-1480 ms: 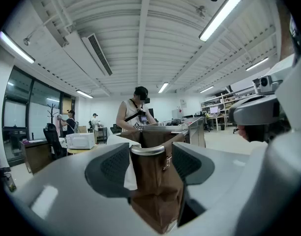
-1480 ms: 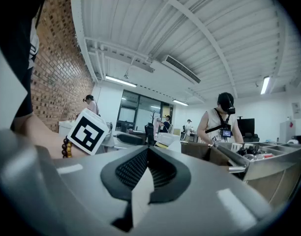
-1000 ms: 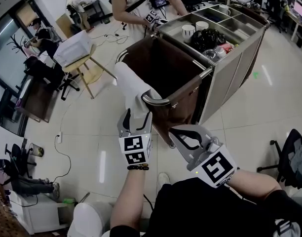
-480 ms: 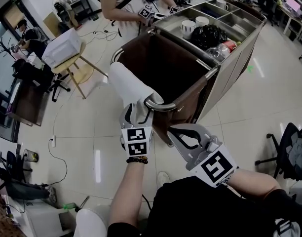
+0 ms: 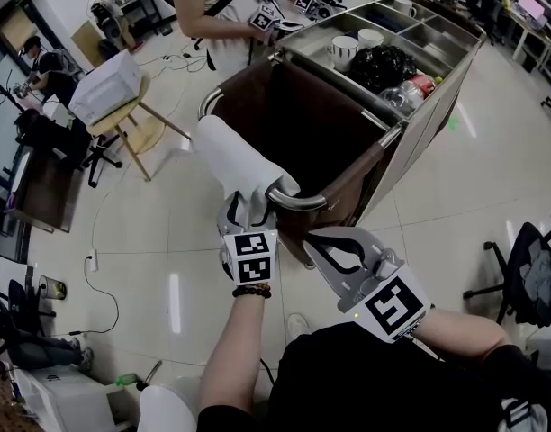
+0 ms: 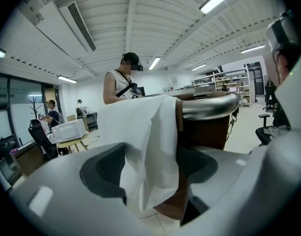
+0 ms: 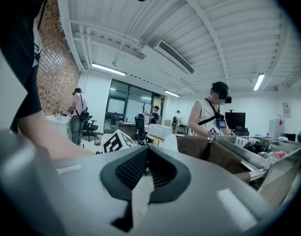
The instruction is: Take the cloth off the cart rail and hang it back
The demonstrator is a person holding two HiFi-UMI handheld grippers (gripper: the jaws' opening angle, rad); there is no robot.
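A white cloth (image 5: 226,156) is draped over the chrome rail (image 5: 302,201) at the near corner of the cart's brown bag (image 5: 293,124). Its lower end hangs loose between the fingers of my left gripper (image 5: 249,214), which stands open just below the rail. In the left gripper view the cloth (image 6: 140,141) falls between the two dark pads in soft folds, with the rail (image 6: 209,107) just behind. My right gripper (image 5: 322,246) is shut and empty, held to the right of the left one, beside the bag's near side. In its own view the right gripper (image 7: 146,168) has its pads together.
The steel cart top (image 5: 420,115) holds two cups (image 5: 344,50), a black bag (image 5: 379,66) and bottles. A person (image 5: 212,7) stands at the cart's far side. A stool with a white box (image 5: 104,88) is to the left, an office chair (image 5: 528,277) to the right.
Both grippers have come closer to the cart. The left gripper now sits nearer the rail, further up around the hanging cloth. The cloth stays draped over the rail. The right gripper stays shut.
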